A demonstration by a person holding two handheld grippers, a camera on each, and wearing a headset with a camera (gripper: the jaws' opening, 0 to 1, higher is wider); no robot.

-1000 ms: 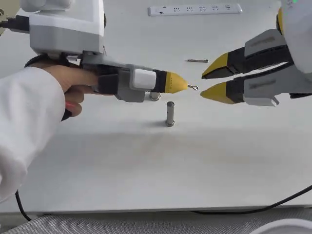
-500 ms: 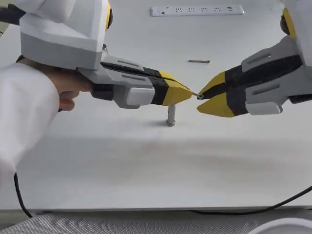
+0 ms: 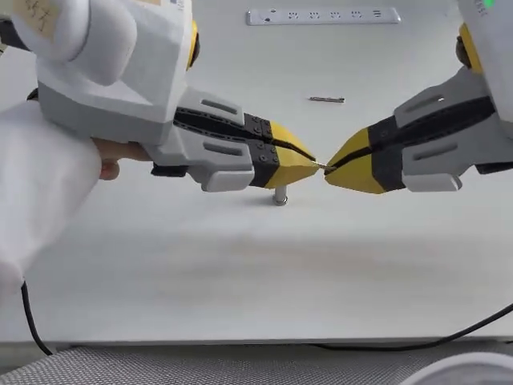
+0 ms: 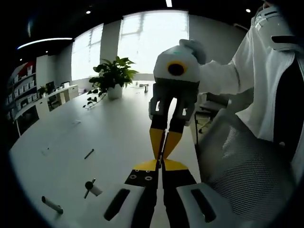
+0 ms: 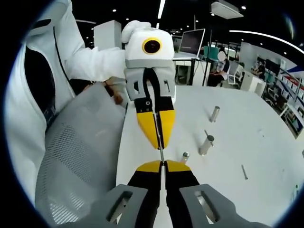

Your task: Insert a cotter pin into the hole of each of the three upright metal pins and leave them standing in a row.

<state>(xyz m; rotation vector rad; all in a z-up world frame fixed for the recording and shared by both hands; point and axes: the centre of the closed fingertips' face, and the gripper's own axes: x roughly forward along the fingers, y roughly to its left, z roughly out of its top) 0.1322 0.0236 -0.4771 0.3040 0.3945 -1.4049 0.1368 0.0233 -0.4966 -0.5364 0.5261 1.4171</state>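
Since a second ago the right gripper [image 3: 329,170] has closed its spread jaws and the two tips have met. Left gripper [image 3: 309,164], jaws pressed together, pinches one end of the cotter pin [image 3: 321,166]; its nose hides most of an upright metal pin [image 3: 280,196]. The right gripper nips the other end. Farther back: loose cotter pin [image 3: 326,100], power strip [image 3: 321,15]. Bare table [image 3: 240,265] toward the near edge; a cable [image 3: 457,335] crosses its right corner.

Bright even daylight, fisheye-warped edges.

A cotter pin [image 3: 326,100] lies flat beyond an upright metal pin [image 3: 280,196].
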